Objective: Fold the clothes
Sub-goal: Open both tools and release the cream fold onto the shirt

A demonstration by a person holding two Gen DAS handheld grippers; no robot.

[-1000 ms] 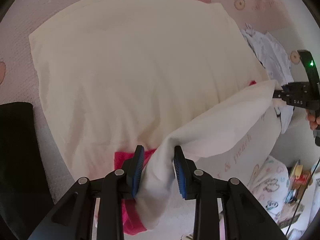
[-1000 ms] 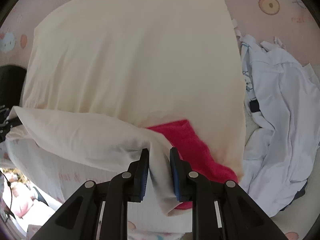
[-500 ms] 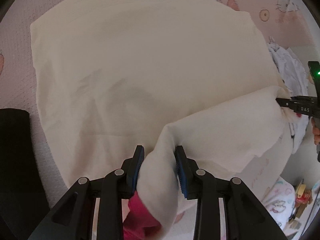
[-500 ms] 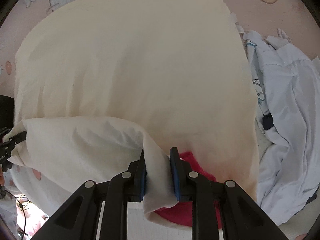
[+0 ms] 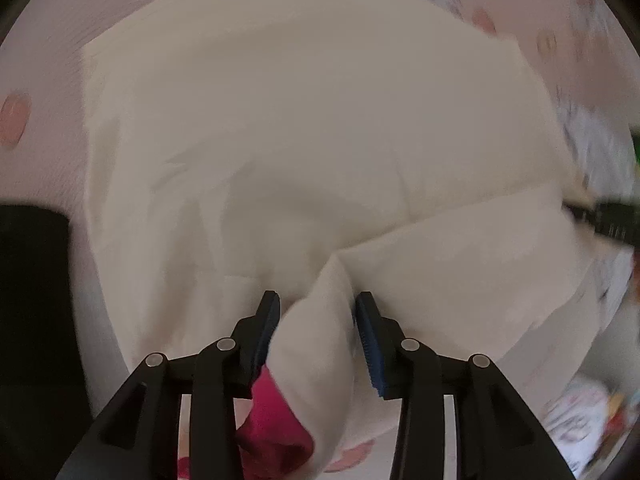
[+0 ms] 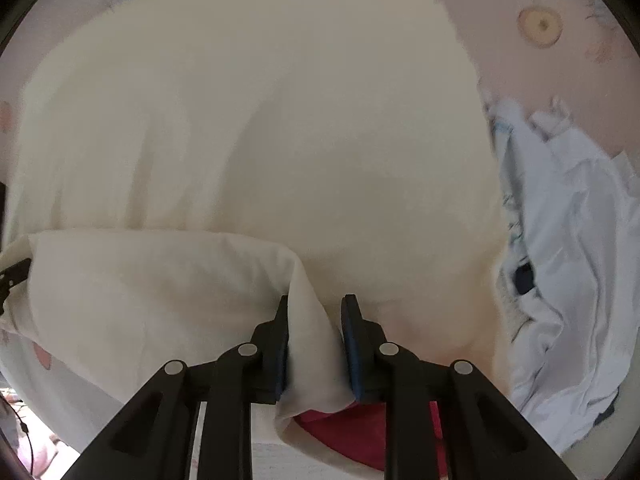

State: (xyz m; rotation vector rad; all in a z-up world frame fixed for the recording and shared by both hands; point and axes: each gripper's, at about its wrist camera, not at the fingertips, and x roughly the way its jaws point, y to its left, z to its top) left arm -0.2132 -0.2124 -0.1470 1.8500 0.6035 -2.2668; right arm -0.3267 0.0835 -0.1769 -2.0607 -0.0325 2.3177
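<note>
Holding the cream cloth (image 5: 320, 140) edge, left gripper (image 5: 316, 320) and right gripper (image 6: 314, 332) squeeze loosely; it could slip and bunch up.

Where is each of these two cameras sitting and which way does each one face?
Left wrist: on the left gripper, facing forward along its fingers over the cream garment; the right gripper shows blurred at the right edge.
Right wrist: on the right gripper, facing the same garment, with a white clothes pile to the right; the left gripper's tip shows at the left edge.
Shared: the cream garment, the red cloth under it, the pink patterned bedding.
</note>
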